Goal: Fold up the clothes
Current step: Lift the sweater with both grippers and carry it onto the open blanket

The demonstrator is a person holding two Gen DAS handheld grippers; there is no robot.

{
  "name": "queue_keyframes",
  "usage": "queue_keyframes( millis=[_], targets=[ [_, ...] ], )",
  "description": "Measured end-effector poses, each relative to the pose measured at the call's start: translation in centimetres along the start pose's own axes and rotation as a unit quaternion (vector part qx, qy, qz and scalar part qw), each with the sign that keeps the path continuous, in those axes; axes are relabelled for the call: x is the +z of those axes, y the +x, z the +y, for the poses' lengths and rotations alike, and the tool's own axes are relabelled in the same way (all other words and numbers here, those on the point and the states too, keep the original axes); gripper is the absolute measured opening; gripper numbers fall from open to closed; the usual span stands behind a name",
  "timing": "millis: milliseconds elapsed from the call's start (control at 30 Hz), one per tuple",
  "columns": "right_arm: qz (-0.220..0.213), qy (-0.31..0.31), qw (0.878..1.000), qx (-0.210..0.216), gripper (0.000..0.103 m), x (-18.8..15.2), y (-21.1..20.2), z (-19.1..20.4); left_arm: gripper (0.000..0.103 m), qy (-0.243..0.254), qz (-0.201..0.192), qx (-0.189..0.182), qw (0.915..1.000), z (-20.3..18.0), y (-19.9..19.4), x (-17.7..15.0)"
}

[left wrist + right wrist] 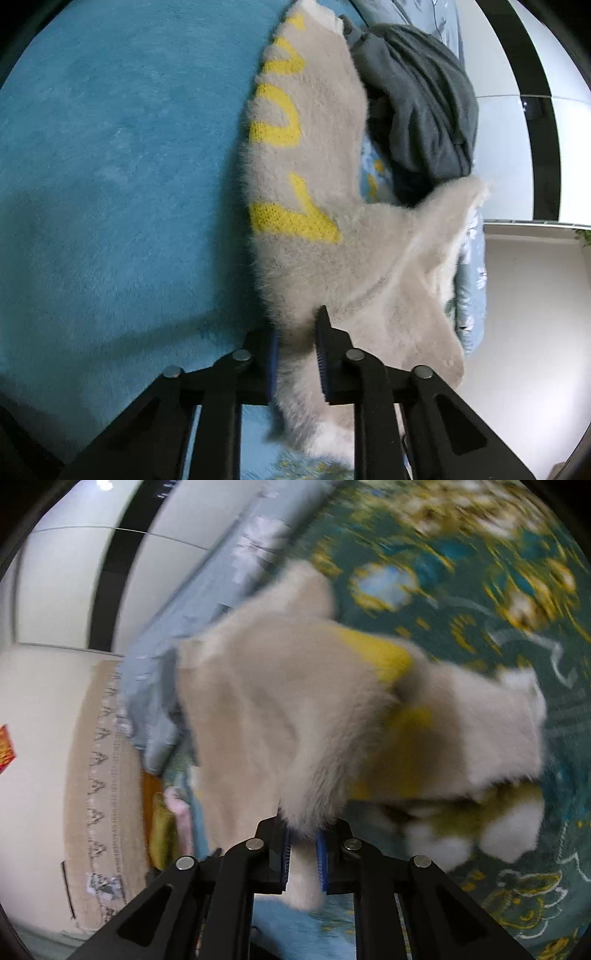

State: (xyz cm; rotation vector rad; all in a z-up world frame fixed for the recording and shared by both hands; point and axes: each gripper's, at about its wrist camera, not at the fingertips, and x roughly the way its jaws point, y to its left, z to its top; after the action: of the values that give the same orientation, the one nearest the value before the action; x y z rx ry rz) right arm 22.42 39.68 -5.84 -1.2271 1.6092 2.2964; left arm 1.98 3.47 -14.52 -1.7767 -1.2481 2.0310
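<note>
Sweater (pixel 314 155), fluffy beige knit with yellow letters, is pinched by left gripper (pixel 295 354) and right gripper (pixel 303 853) fingers, hanging beside plush teal blanket (pixel 110 166).

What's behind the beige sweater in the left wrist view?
A dark grey garment is bunched up behind the beige sweater, with a floral blue fabric showing between them. The sweater covers the grey garment's lower edge.

Both hand-held grippers (pixel 295 354) (pixel 303 853) clamped.
</note>
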Motion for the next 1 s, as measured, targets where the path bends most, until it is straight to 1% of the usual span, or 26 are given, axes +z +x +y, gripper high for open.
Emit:
queue_keyframes(
  millis=[33, 167, 200, 300, 333, 367, 467, 533, 567, 633, 700, 733, 800, 867, 967, 1000],
  targets=[
    [-0.007, -0.007, 1.0, 0.013, 0.012, 0.4, -0.5, 0.9, 0.015, 0.005, -0.002, -0.006, 1.0, -0.4, -0.3, 0.0],
    [-0.043, -0.062, 0.995, 0.069, 0.012, 2.2, -3.4, 6.3, 0.011, 0.042, -0.024, -0.032, 0.9983, -4.3, -2.1, 1.6],
    [-0.05, -0.076, 0.993, 0.076, 0.012, 2.5, -3.8, 7.7, 0.011, 0.055, -0.032, -0.042, 0.9971, -5.0, -4.1, 0.0],
    [-0.072, -0.111, 0.986, 0.098, 0.012, 3.5, -5.3, 11.9, 0.01, 0.104, -0.058, -0.064, 0.9908, -10.0, -6.5, 1.0],
    [-0.078, -0.119, 0.984, 0.107, 0.012, 3.8, -5.7, 13.3, 0.01, 0.123, -0.065, -0.07, 0.9877, -10.5, -8.6, 1.3],
    [-0.088, -0.127, 0.981, 0.115, 0.012, 4.0, -6.6, 14.3, 0.009, 0.142, -0.073, -0.076, 0.9842, -10.5, -11.1, 0.8],
    [-0.114, -0.153, 0.972, 0.14, 0.012, 4.0, -9.5, 17.0, 0.009, 0.197, -0.103, -0.095, 0.9704, -13.4, -15.9, 0.5],
    [-0.129, -0.166, 0.965, 0.155, 0.012, 3.5, -11.5, 18.3, 0.009, 0.228, -0.12, -0.115, 0.9594, -14.2, -18.3, 0.0],
    [-0.138, -0.174, 0.962, 0.161, 0.012, 3.1, -12.8, 18.8, 0.009, 0.247, -0.131, -0.125, 0.952, -15.3, -19.9, -0.7],
    [-0.15, -0.182, 0.956, 0.173, 0.011, 2.1, -15.1, 19.5, 0.009, 0.275, -0.144, -0.145, 0.9394, -15.6, -23.8, -1.9],
    [-0.158, -0.192, 0.952, 0.18, 0.011, 0.8, -17.5, 19.9, 0.009, 0.311, -0.159, -0.162, 0.9231, -16.0, -27.4, -3.5],
    [-0.16, -0.198, 0.95, 0.181, 0.011, 0.2, -18.5, 20.1, 0.009, 0.327, -0.167, -0.168, 0.9148, -16.1, -28.5, -4.5],
    [-0.163, -0.21, 0.947, 0.18, 0.011, -1.4, -20.8, 20.4, 0.009, 0.351, -0.178, -0.179, 0.9016, -16.2, -30.2, -6.2],
    [-0.162, -0.217, 0.946, 0.18, 0.011, -2.9, -23.1, 20.5, 0.009, 0.359, -0.181, -0.188, 0.8961, -16.0, -32.0, -7.8],
    [-0.155, -0.21, 0.951, 0.167, 0.011, -4.8, -26.4, 20.5, 0.009, 0.372, -0.167, -0.206, 0.8896, -15.1, -35.2, -10.8],
    [-0.148, -0.203, 0.956, 0.154, 0.011, -5.2, -26.9, 20.5, 0.009, 0.379, -0.16, -0.213, 0.8861, -14.8, -36.8, -11.9]
  ],
)
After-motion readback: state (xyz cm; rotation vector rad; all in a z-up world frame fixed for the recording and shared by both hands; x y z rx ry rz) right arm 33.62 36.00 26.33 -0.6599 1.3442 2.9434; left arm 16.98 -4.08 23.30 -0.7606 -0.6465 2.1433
